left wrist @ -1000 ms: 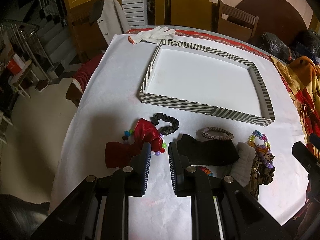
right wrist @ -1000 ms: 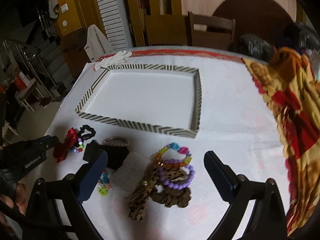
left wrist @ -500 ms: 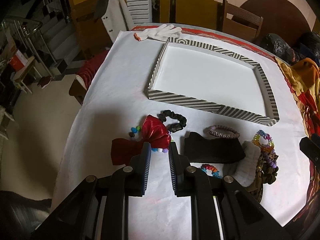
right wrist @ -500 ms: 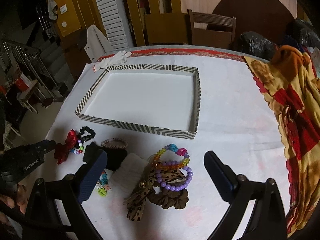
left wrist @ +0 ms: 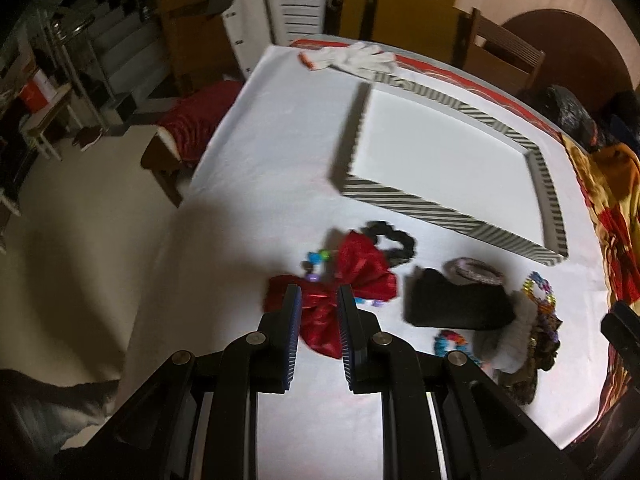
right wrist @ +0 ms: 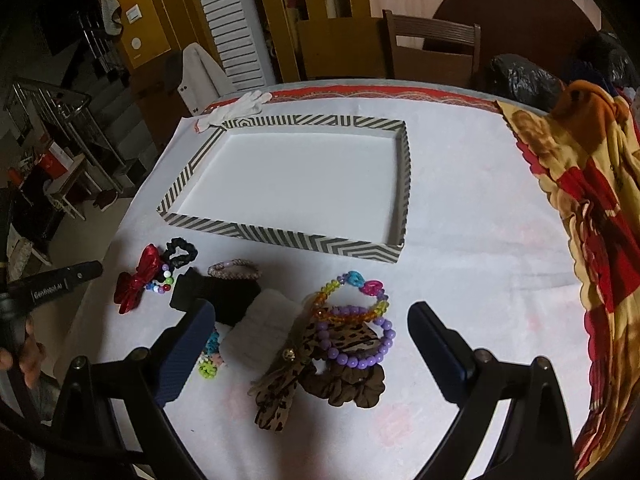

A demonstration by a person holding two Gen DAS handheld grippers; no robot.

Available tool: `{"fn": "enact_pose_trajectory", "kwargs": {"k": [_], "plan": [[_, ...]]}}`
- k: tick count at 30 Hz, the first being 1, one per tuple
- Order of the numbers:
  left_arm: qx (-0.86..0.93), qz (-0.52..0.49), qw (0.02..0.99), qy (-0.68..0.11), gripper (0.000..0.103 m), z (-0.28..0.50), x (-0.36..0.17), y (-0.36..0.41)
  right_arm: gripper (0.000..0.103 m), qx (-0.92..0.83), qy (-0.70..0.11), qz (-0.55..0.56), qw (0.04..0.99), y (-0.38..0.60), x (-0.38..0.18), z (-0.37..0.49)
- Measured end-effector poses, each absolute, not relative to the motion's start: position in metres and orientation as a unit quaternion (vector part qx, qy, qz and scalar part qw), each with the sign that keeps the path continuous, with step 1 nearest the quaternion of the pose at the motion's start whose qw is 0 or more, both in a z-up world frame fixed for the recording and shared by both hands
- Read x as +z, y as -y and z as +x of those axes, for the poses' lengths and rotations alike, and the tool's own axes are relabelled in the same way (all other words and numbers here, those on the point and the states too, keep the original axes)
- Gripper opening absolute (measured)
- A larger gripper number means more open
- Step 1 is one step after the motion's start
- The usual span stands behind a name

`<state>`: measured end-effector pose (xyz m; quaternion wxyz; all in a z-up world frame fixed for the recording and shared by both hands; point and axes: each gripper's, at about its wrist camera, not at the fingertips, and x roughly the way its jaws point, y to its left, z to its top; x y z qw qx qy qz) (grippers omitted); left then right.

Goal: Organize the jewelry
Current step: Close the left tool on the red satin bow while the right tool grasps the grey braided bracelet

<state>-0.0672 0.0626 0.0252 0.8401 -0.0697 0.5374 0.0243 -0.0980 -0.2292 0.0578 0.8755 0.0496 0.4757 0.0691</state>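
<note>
A striped tray with a white floor stands on the white table; it also shows in the right wrist view. My left gripper is narrowly open, its fingers on either side of the knot of a red bow, which lies beside a black scrunchie and a multicolour bead bracelet. My right gripper is wide open above a pile: purple bead bracelet, leopard bow, brown scrunchie, grey band. The red bow lies at left there.
A black band and a braided pink bracelet lie between the two piles. A white glove lies behind the tray. A patterned cloth drapes the table's right side. Chairs stand beyond the far edge.
My left gripper has moved left and forward, so its fingers now straddle the red bow's knot. The right gripper has stayed wide open and has pulled back slightly.
</note>
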Motion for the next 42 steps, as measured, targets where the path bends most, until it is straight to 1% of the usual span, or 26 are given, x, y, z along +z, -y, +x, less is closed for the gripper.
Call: {"fn": "enact_pose_trajectory", "kwargs": {"k": [8, 13, 17, 24, 28, 36, 40, 42], "plan": [[-0.012, -0.101, 0.826, -0.555, 0.015, -0.063, 0.013, -0.064, 0.099, 0.069, -0.476, 0.048, 0.875, 0.234, 0.060, -0.095], [-0.033, -0.079, 0.820, -0.566, 0.016, -0.064, 0.000, -0.053, 0.099, 0.090, -0.478, 0.050, 0.872, 0.229, 0.058, -0.094], [-0.033, -0.086, 0.816, -0.570, 0.016, -0.061, -0.004, -0.054, 0.090, 0.107, -0.486, 0.049, 0.866, 0.221, 0.051, -0.091], [-0.044, -0.068, 0.821, -0.564, 0.016, -0.058, -0.005, -0.054, 0.089, 0.125, -0.490, 0.046, 0.861, 0.209, 0.047, -0.086], [-0.055, -0.041, 0.816, -0.573, 0.016, -0.054, -0.012, -0.049, 0.090, 0.145, -0.488, 0.045, 0.860, 0.203, 0.048, -0.082], [-0.084, -0.055, 0.809, -0.579, 0.016, -0.050, -0.016, -0.052, 0.089, 0.219, -0.481, -0.008, 0.849, 0.165, 0.036, -0.071], [-0.092, -0.055, 0.805, -0.584, 0.016, -0.046, -0.024, -0.052, 0.082, 0.236, -0.486, -0.033, 0.840, 0.151, 0.022, -0.058], [-0.089, -0.050, 0.800, -0.592, 0.016, -0.043, -0.030, -0.052, 0.082, 0.245, -0.490, -0.044, 0.835, 0.146, 0.015, -0.050]]}}
